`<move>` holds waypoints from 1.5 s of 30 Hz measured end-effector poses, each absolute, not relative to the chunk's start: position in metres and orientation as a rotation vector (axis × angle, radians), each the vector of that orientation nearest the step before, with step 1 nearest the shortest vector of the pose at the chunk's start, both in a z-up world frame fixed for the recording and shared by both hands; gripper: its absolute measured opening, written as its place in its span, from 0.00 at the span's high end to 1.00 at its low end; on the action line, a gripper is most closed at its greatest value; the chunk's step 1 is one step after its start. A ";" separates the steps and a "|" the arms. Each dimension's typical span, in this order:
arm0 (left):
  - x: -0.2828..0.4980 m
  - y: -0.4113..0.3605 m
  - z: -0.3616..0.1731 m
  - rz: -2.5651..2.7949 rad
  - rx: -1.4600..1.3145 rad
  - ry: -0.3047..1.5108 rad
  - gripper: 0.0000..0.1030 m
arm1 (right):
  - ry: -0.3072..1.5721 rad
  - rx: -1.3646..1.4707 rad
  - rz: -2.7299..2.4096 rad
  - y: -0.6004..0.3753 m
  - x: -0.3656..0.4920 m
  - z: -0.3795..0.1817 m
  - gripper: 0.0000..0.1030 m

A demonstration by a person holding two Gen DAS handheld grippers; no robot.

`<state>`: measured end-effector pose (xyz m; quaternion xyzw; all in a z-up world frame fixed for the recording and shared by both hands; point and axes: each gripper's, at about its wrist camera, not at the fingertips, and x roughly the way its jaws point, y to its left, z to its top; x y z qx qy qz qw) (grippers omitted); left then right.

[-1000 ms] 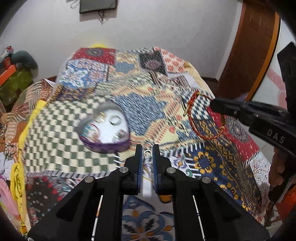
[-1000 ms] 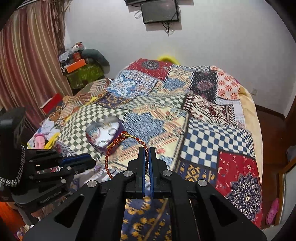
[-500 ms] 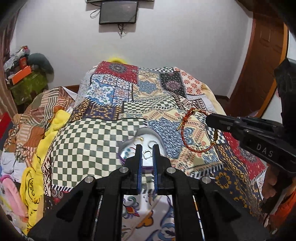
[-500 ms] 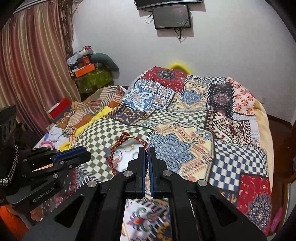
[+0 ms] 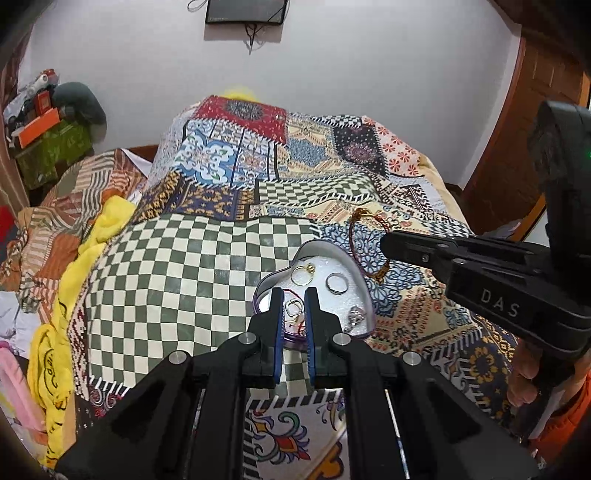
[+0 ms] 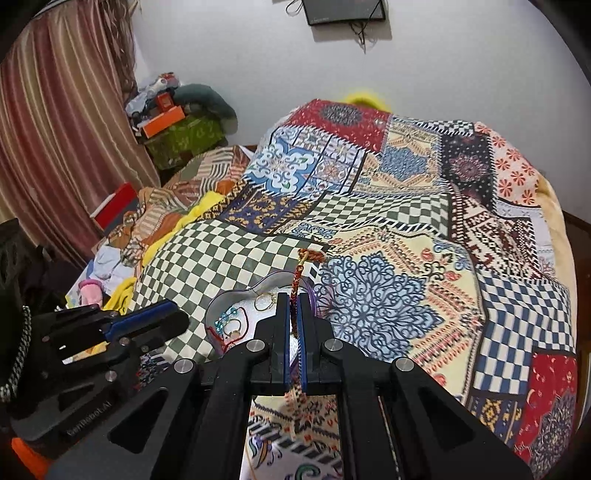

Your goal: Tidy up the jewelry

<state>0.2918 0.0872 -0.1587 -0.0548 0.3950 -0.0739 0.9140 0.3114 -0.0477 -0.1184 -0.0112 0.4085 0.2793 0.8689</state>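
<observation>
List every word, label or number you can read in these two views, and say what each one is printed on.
"DAS" in white letters on the side of the right gripper, seen from the left wrist view.
"GenRobot.AI" in faint raised letters on the body of the left gripper, seen from the right wrist view; low contrast, only just legible.
Orange box on the green stack by the curtain: any print is too small to read.
Wall screen: dark, no text visible.

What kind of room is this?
Most likely a bedroom: a bed under a colourful patchwork quilt, striped pink curtains, and a dark wall-mounted screen.
</observation>
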 end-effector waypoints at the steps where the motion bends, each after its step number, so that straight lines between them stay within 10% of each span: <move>1: 0.294 0.088 -0.161 -0.157 -0.120 0.819 0.92 | 0.856 -0.027 0.588 -0.046 0.312 -0.119 0.97; 29: 0.307 0.087 -0.177 -0.173 -0.113 0.867 0.91 | 1.048 -0.007 0.684 -0.025 0.328 -0.142 0.95; 34: 0.296 0.086 -0.163 -0.151 -0.080 0.830 0.78 | 1.028 -0.008 0.679 -0.030 0.320 -0.133 0.70; 45: 0.240 0.091 -0.103 -0.088 -0.074 0.678 0.64 | 0.748 -0.071 0.600 -0.056 0.256 -0.057 0.68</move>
